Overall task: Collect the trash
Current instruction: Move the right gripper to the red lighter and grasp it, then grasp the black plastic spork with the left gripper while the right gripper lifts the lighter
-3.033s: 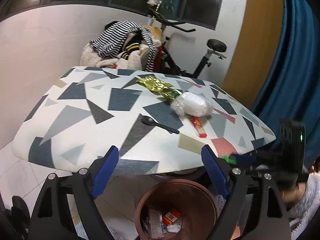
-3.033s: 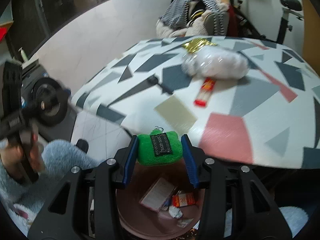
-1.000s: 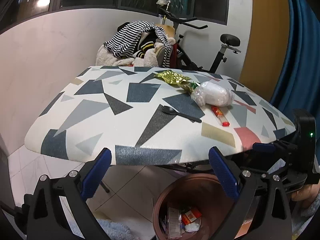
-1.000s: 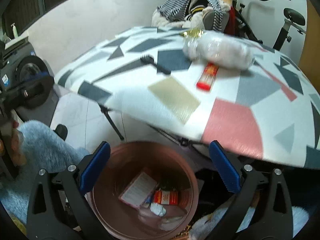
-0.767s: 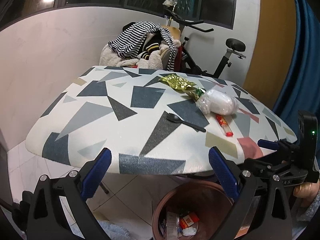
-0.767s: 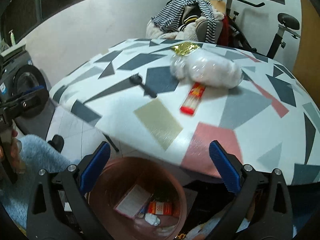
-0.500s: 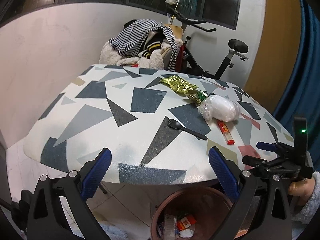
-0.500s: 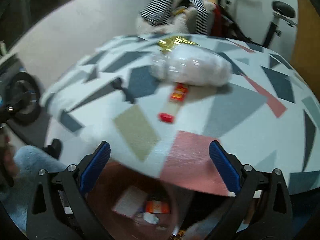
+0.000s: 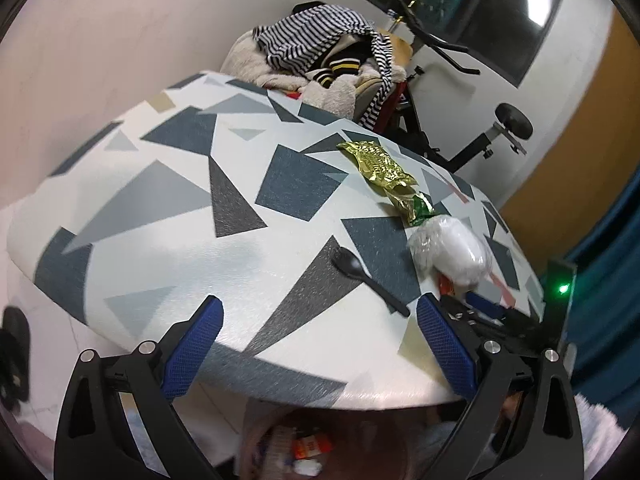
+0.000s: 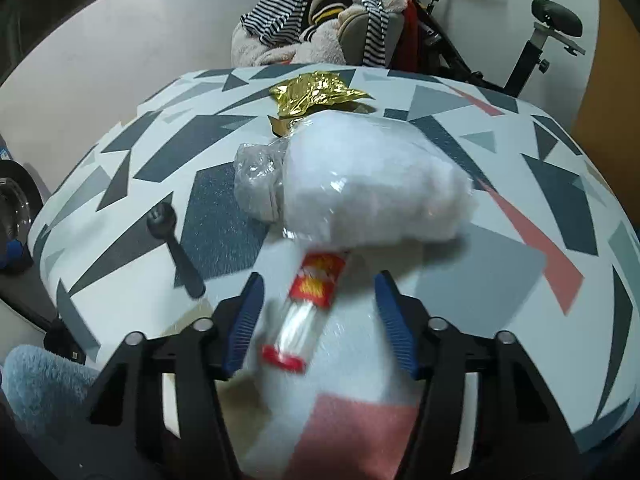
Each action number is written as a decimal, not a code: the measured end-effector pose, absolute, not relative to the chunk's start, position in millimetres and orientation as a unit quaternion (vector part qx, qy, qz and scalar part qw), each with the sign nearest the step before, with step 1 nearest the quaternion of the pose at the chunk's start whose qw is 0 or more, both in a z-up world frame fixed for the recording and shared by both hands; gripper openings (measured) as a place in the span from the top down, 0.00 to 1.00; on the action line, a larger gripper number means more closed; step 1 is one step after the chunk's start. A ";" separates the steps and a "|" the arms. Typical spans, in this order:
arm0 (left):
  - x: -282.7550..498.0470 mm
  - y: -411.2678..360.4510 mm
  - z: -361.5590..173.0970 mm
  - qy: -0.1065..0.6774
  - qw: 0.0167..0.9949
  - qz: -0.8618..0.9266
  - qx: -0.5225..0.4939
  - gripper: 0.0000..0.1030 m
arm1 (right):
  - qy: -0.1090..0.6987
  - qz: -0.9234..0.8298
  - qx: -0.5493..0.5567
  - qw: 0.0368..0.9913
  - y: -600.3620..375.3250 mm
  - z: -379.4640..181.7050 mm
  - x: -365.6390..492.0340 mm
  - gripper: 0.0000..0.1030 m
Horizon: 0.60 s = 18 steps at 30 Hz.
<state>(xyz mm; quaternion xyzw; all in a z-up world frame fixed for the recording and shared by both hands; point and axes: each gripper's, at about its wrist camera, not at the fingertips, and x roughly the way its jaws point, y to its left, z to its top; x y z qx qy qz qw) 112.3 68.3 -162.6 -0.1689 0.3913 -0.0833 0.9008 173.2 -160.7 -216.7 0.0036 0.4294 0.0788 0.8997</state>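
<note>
Right tongs (image 10: pixel 318 318) spread wide, straddling the red-labelled tube (image 10: pixel 306 306) lying on the counter (image 10: pixel 500 264) (blurred); pick-up step, judged; next: pinch the tube, carry it to the bin (image 9: pixel 280 446) under the near counter edge; left tongs (image 9: pixel 320 344) spread, empty; farther: black spoon (image 10: pixel 176 240), white bag (image 10: pixel 360 184), gold wrapper (image 10: pixel 316 92).

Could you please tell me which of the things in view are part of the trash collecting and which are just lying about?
Part of the job: red-capped packet, white plastic bag, gold wrapper, black spoon, trash bin, right gripper.

Just lying about: striped clothes, exercise bike.
</note>
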 end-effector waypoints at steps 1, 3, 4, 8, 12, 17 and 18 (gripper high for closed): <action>115.3 66.8 -163.8 0.394 0.899 -0.084 -0.172 0.12 | 0.432 0.076 -0.001 0.898 -159.4 -218.2 176.6 0.52; 122.5 62.1 -167.6 0.403 0.893 -0.087 -0.179 0.15 | 0.439 0.066 -0.005 0.896 -157.2 -222.2 182.4 0.56; 126.8 58.8 -170.3 0.408 0.890 -0.090 -0.182 0.16 | 0.435 0.063 -0.006 0.898 -157.7 -222.1 182.5 0.58; 138.4 46.5 -179.2 0.423 0.882 -0.097 -0.182 0.24 | 0.432 0.074 -0.010 0.899 -156.4 -225.1 182.8 0.70; 151.2 30.7 -190.7 0.441 0.874 -0.105 -0.175 0.35 | 0.428 0.093 -0.013 0.899 -158.7 -225.8 177.2 0.73; 169.1 15.4 -209.4 0.469 0.856 -0.106 -0.188 0.48 | 0.421 0.102 -0.007 0.901 -164.3 -227.2 164.5 0.74; 173.3 13.5 -213.3 0.475 0.852 -0.105 -0.195 0.52 | 0.420 0.103 -0.006 0.902 -165.4 -227.5 163.1 0.74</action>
